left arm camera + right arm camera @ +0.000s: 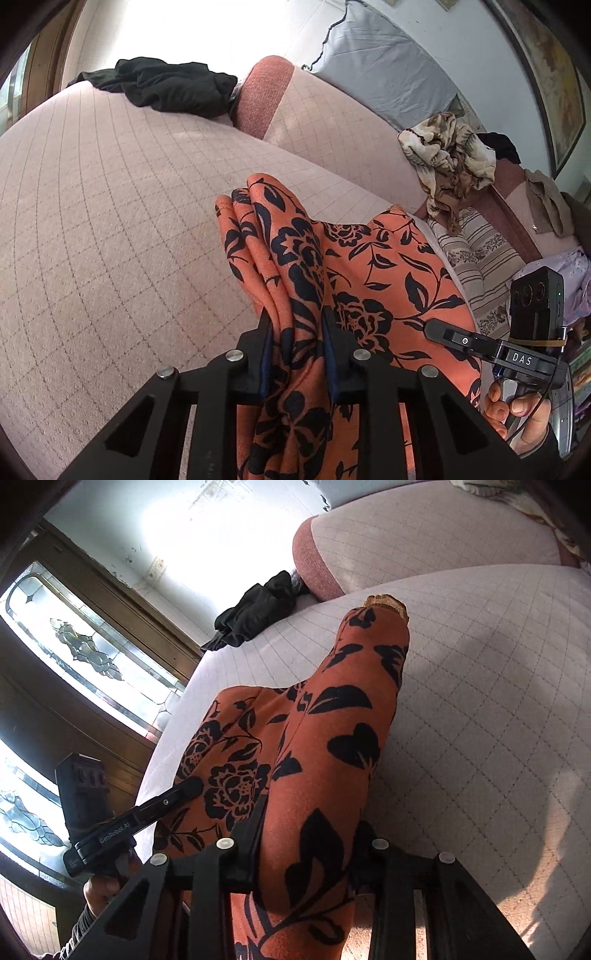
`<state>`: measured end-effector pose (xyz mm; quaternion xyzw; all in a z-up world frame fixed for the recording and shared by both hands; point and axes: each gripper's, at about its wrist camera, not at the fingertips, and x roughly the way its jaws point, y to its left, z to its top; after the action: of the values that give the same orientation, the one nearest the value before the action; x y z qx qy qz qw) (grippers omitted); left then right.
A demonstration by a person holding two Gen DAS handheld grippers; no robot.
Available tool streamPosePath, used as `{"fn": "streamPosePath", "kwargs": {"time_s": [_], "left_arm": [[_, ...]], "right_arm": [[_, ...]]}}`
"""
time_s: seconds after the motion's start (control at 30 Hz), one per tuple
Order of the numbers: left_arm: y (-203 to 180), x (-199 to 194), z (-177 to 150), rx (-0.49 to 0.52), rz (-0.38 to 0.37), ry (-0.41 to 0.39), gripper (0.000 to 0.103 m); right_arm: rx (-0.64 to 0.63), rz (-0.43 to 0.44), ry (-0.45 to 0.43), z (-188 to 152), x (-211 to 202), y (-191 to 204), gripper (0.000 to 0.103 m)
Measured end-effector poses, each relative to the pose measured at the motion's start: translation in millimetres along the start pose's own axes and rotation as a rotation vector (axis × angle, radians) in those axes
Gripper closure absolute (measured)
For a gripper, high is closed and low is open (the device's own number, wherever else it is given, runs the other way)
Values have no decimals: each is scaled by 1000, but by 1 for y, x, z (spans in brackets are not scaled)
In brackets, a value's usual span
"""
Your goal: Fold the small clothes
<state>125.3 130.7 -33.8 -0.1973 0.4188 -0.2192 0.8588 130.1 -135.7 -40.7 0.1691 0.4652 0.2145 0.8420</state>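
Note:
An orange garment with a black flower print (369,266) hangs lifted over the pink quilted cushion (110,221). My left gripper (297,332) is shut on a bunched, pleated edge of it. The right gripper's black fingers (439,330) press into the cloth further right, with a hand under the handle. In the right wrist view the same garment (332,709) runs up and away from my right gripper (310,830), which is shut on a thick fold. The left gripper's fingers (188,786) touch the cloth at the left there.
A crumpled black garment (166,85) lies at the cushion's far end, beside a red-edged cushion (258,96). A beige flowered cloth (450,155) and striped fabric (480,251) pile up at the right. A grey pillow (380,66) leans on the wall. Wood-framed glass panels (74,646) stand left.

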Motion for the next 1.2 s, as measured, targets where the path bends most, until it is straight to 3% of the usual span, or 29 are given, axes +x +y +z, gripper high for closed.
{"fn": "streamPosePath", "kwargs": {"time_s": [0.3,0.5,0.87,1.2], "left_arm": [[-52,-9,50,81,-55,-75,79],[-75,9,70,89,-67,-76,79],[-85,54,60,102,-47,-26,79],[-77,97,38,95,-23,43,79]], "right_arm": [[-68,-9,-128,40,-62,15,67],[-74,-14,-164,55,-72,19,67],[-33,-32,-133,29,-41,-1,67],[31,-50,-90,25,-16,-48,67]]}}
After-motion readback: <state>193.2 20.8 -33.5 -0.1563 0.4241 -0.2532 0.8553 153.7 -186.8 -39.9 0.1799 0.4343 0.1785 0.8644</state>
